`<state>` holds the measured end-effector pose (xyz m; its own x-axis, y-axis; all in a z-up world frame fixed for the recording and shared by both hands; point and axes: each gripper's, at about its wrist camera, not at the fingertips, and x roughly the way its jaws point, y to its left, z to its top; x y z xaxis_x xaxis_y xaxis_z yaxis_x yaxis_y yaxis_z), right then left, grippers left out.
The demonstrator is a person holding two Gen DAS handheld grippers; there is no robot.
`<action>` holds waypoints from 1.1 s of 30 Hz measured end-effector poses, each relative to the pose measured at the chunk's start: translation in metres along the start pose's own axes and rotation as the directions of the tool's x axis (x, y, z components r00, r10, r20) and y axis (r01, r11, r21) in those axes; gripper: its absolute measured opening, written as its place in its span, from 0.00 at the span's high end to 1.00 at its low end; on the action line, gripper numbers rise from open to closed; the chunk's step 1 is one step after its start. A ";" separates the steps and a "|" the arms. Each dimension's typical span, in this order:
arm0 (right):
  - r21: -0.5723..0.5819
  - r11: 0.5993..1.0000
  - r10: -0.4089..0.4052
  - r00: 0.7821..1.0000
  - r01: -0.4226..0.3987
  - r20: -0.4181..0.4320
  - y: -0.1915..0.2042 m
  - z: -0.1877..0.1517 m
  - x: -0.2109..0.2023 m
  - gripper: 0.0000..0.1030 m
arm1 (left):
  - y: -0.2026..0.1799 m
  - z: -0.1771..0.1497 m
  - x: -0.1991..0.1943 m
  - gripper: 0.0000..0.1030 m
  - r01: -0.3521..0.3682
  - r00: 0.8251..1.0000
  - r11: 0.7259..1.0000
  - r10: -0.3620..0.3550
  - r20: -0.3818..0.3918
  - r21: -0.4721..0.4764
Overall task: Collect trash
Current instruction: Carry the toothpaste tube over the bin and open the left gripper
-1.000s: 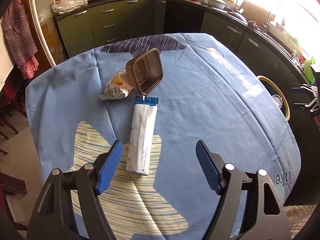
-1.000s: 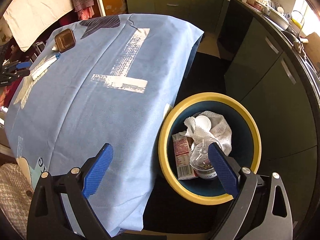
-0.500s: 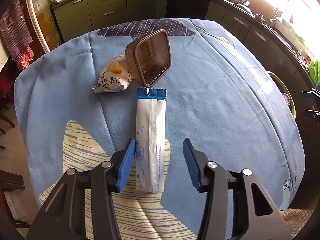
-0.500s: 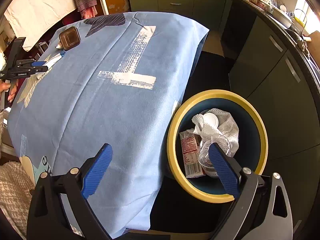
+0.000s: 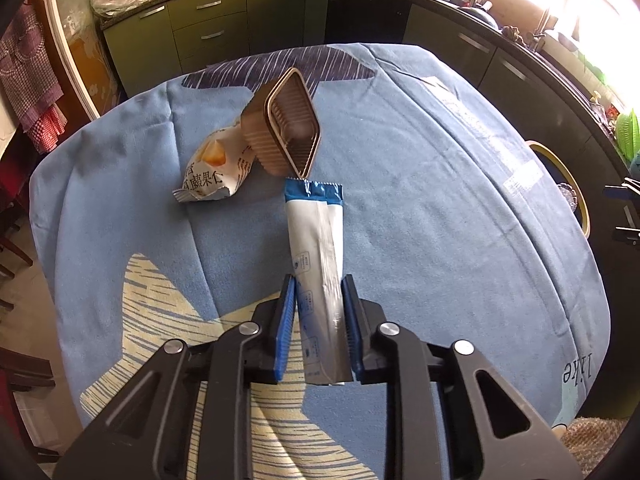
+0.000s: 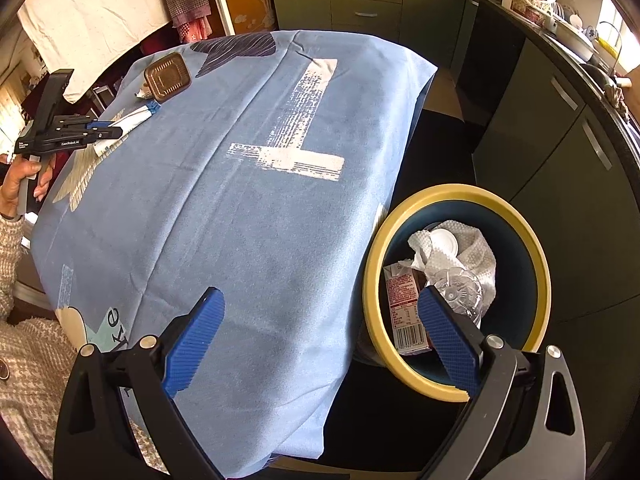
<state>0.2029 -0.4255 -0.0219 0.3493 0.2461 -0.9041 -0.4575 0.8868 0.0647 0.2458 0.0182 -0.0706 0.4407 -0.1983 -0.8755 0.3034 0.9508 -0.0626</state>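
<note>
My left gripper (image 5: 319, 316) has just closed its tongs on the near end of the white-and-blue wrapper (image 5: 318, 256), lifting it off the table (image 5: 440, 220) near its front edge. Right gripper (image 6: 320, 344) hangs wide open beside the bin (image 6: 456, 196); carrying comes next.

we see a round table (image 5: 440, 220) with a blue cloth (image 5: 400, 152) over it. on the cloth lie a brown plastic tray (image 5: 286, 128) tipped on its side, a crinkly snack bag (image 5: 216, 170) touching it, and a long white wrapper (image 5: 318, 248) with a blue end.
</note>
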 end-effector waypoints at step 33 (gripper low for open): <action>0.345 0.934 -0.113 0.993 0.094 0.038 -0.085 -0.136 -0.071 0.05 | -0.354 0.133 0.049 0.78 0.344 0.937 0.782 -0.322 -0.137 0.520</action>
<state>0.1061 -0.5718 -0.0204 0.4295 0.1585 -0.8891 -0.1125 0.9862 0.1214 0.2719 -0.3599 -0.0273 0.1999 -0.4591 -0.8656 0.8279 0.5517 -0.1014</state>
